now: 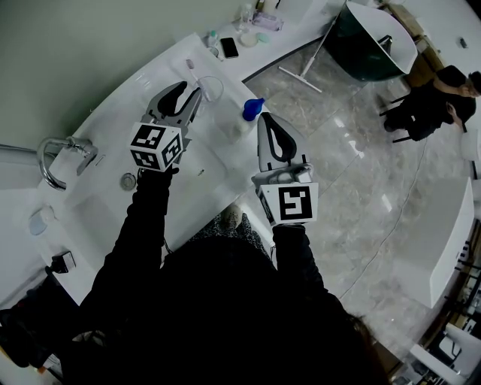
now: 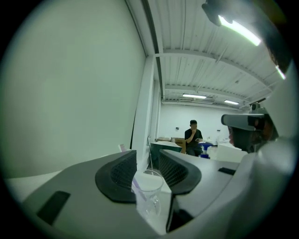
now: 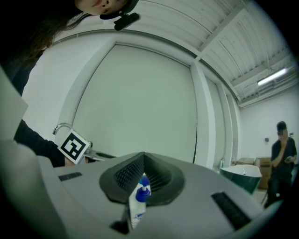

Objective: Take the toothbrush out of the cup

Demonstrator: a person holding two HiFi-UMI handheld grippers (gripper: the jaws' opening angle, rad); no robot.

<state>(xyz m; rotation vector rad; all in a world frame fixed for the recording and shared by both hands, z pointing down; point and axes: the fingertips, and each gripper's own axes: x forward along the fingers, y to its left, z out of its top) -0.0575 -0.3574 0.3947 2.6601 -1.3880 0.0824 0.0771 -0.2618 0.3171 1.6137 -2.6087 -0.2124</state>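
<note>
A clear cup stands on the white counter. In the left gripper view the cup has a pale purple toothbrush leaning inside it. My left gripper is open, its jaws on either side of the cup at their tips; the pads do not clearly press on it. To the right, my right gripper is shut on an upright white toothpaste tube with a blue cap. The tube sits in the wedge between that gripper's pads.
A chrome faucet curves over the sink at the left. A phone and small bottles lie farther along the counter. On the floor are a squeegee and a dark green tub, with a person beyond.
</note>
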